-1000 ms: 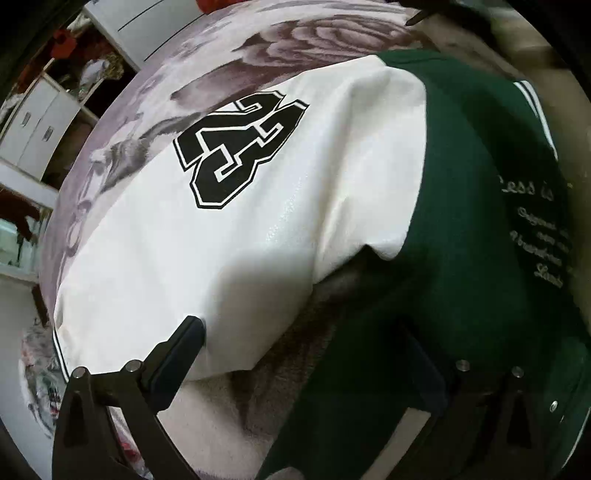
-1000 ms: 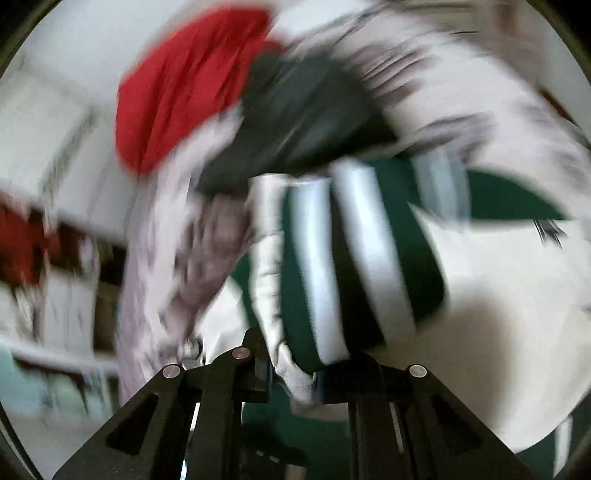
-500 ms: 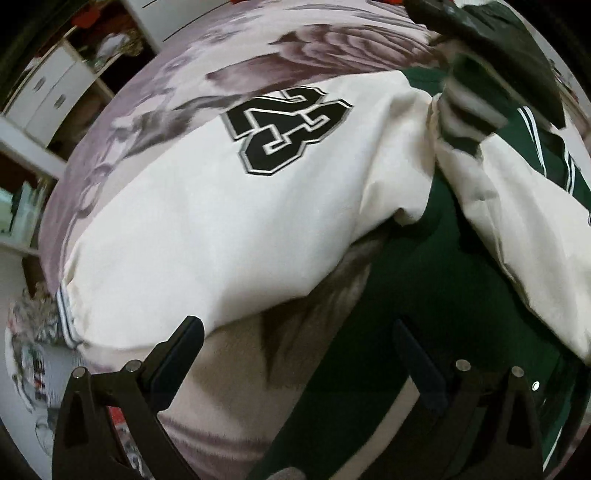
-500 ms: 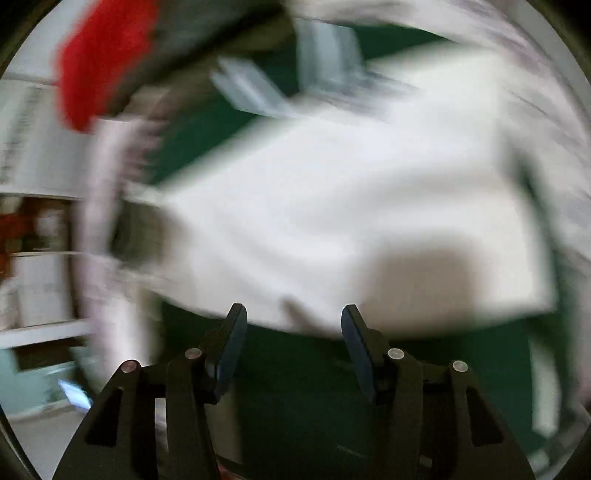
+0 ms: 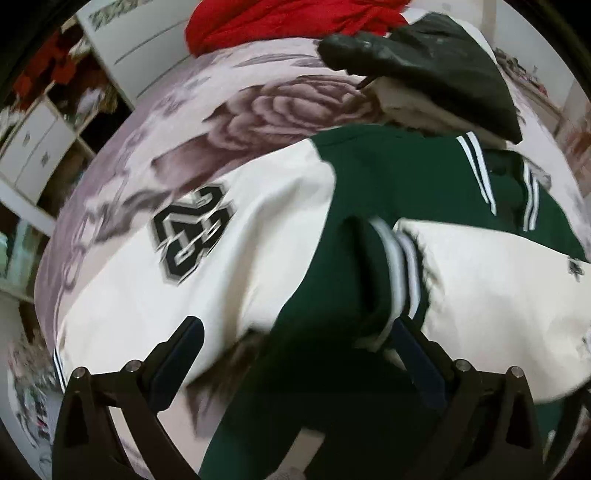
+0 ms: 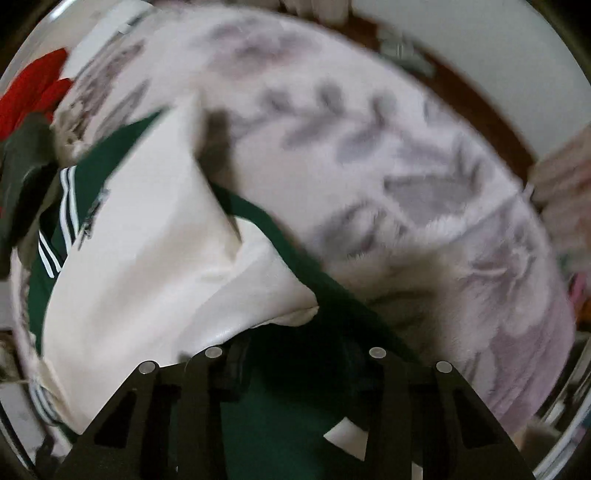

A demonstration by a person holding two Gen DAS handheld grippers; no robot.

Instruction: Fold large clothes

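Observation:
A green varsity jacket (image 5: 388,192) with cream sleeves lies on a floral bed cover. One cream sleeve with a black "23" patch (image 5: 192,232) lies at the left. The other cream sleeve (image 5: 491,284) lies folded across the green body, its striped cuff (image 5: 399,266) near the middle. My left gripper (image 5: 295,343) is open just above the jacket's lower part. In the right wrist view the folded cream sleeve (image 6: 147,258) fills the left, and my right gripper (image 6: 295,365) is open over the green body (image 6: 280,424), holding nothing.
A red garment (image 5: 288,18) and a dark green garment (image 5: 436,62) lie piled at the bed's far end. White cabinets and shelves (image 5: 33,140) stand to the left. The floral bed cover (image 6: 424,192) extends right to a wooden bed edge (image 6: 491,122).
The right gripper carried the sleeve cuff across the jacket, let go of it and opened. The sleeve now lies folded over the green body. The left gripper pulled back, still open.

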